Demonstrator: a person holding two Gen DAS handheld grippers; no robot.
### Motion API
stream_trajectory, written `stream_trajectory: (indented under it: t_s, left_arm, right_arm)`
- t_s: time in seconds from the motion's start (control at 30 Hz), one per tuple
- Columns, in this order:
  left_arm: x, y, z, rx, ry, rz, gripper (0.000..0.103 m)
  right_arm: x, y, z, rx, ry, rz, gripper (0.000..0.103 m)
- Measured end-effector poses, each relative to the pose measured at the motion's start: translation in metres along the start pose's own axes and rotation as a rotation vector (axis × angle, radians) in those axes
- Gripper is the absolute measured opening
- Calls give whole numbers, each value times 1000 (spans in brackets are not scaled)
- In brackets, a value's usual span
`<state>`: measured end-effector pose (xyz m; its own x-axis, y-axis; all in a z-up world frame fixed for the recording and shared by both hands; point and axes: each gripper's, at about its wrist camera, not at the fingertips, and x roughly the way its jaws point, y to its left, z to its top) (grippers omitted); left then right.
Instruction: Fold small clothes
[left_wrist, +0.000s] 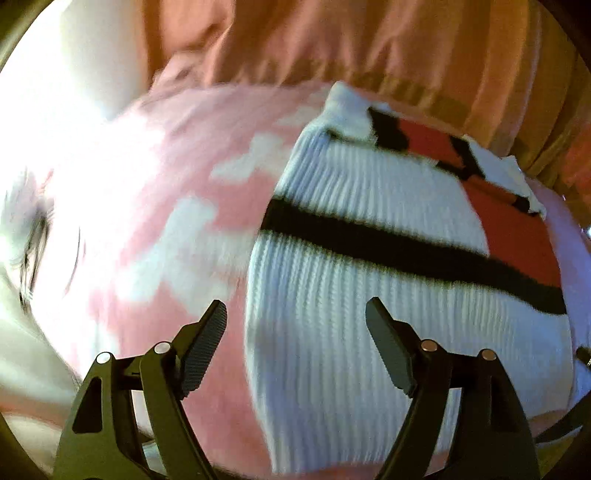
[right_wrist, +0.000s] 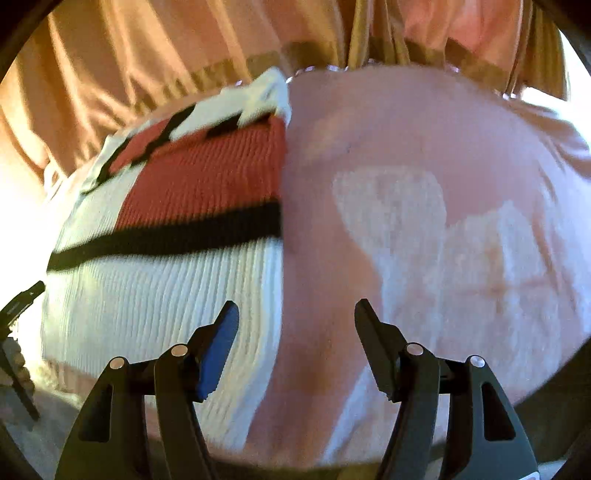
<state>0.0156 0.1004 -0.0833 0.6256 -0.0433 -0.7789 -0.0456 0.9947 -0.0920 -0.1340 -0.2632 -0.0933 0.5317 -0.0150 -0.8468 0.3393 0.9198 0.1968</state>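
No readable writing on knit top (left_wrist: 369, 332).

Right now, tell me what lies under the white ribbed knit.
The white ribbed knit lies on a pink-and-white patterned fabric, which shows around its edges in both views. What that fabric rests on, and anything directly beneath the knit, is covered.

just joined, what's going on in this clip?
A person with a handheld gripper in each hand is folding small clothes. A white ribbed knit top with black stripes and a red block lies on a pink-and-white blanket, looking already folded. The left gripper and the right gripper both hang open above the fabric, holding nothing. Orange curtain-like cloth hangs behind.
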Motion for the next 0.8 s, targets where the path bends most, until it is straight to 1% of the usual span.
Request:
stream_trajectory:
  t_s: [0.07, 0.1, 0.13, 0.17, 0.23, 0.3, 0.33, 0.37, 0.4, 0.43, 0.47, 0.5, 0.53, 0.67, 0.77, 0.8]
  left_arm:
    - [5, 8, -14, -46, 52, -20, 75]
    - [5, 9, -18, -57, 60, -26, 75]
    - [3, 8, -21, -48, 41, -20, 75]
    - [2, 5, -22, -29, 42, -18, 76]
    - [2, 3, -24, -17, 48, -29, 76]
    - [1, 6, -25, -35, 44, -54, 75]
    - [0, 8, -25, -49, 43, -70, 73]
    - [-1, 10, -25, -61, 40, -85, 64]
    - [-1, 12, -24, -64, 41, -109, 44]
    - [1, 12, -22, -57, 47, -106, 27]
    - [2, 13, -21, -50, 53, -100, 20]
    - [2, 14, -21, -50, 55, -105, 12]
    - [0, 14, -21, -54, 55, -113, 7]
    - [-23, 14, -16, -38, 16, -136, 6]
    - [-57, 18, -19, -18, -13, -171, 6]
    - [-65, 19, -21, -13, -17, -181, 6]
  right_arm:
    - [1, 5, -12, 3, 13, 5, 64]
    - [3, 7, -18, 11, 25, 23, 64]
    - [4, 10, -23, 23, 33, 42, 64]
    - [4, 13, -26, 29, 35, 58, 65]
    - [4, 21, -30, 15, 26, 61, 66]
    - [5, 30, -32, 2, 24, 71, 66]
    - [6, 34, -33, -9, 22, 71, 66]
    - [7, 40, -33, -30, 18, 66, 63]
    - [8, 42, -33, -37, 13, 58, 50]
    - [9, 43, -31, -41, 11, 45, 41]
    - [9, 43, -30, -41, 7, 40, 25]
    - [9, 42, -27, -34, 7, 53, 12]
    - [8, 41, -25, -25, 3, 66, 12]
    - [-22, 43, -21, -25, -79, 106, 10]
    - [-50, 39, -25, -9, -122, 140, 9]
    - [-57, 39, -27, -12, -130, 139, 9]
